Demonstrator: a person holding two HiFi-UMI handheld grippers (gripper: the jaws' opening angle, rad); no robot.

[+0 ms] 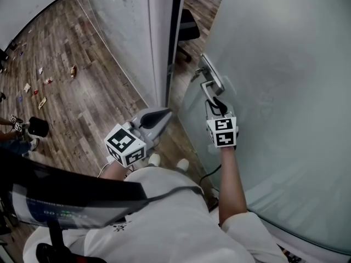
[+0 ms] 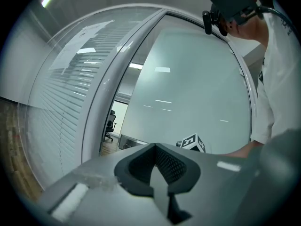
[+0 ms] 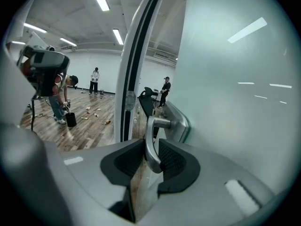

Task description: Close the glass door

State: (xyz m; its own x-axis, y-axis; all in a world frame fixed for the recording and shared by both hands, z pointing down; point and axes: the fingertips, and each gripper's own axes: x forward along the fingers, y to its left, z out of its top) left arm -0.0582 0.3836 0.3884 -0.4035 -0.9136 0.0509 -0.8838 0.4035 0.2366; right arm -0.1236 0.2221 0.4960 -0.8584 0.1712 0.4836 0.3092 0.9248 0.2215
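The frosted glass door (image 1: 285, 92) stands ajar on the right, a narrow gap away from its dark frame (image 1: 174, 37). My right gripper (image 1: 218, 106) is shut on the door's silver lever handle (image 1: 211, 85). In the right gripper view the handle (image 3: 151, 135) runs down between the two black pads of that gripper (image 3: 151, 157), beside the frame (image 3: 136, 55). My left gripper (image 1: 164, 114) hovers in front of the gap, near the frame and apart from it, its tips together and holding nothing. In the left gripper view it (image 2: 155, 166) faces the frame (image 2: 108, 88) and the door (image 2: 197, 88).
A glass wall with blinds (image 1: 126, 32) runs left of the frame. An office chair (image 1: 188, 23) shows through the gap. Small items (image 1: 44, 84) lie scattered on the wooden floor. Other people (image 3: 95, 80) stand far back, and a black bin (image 3: 71, 119) sits on the floor.
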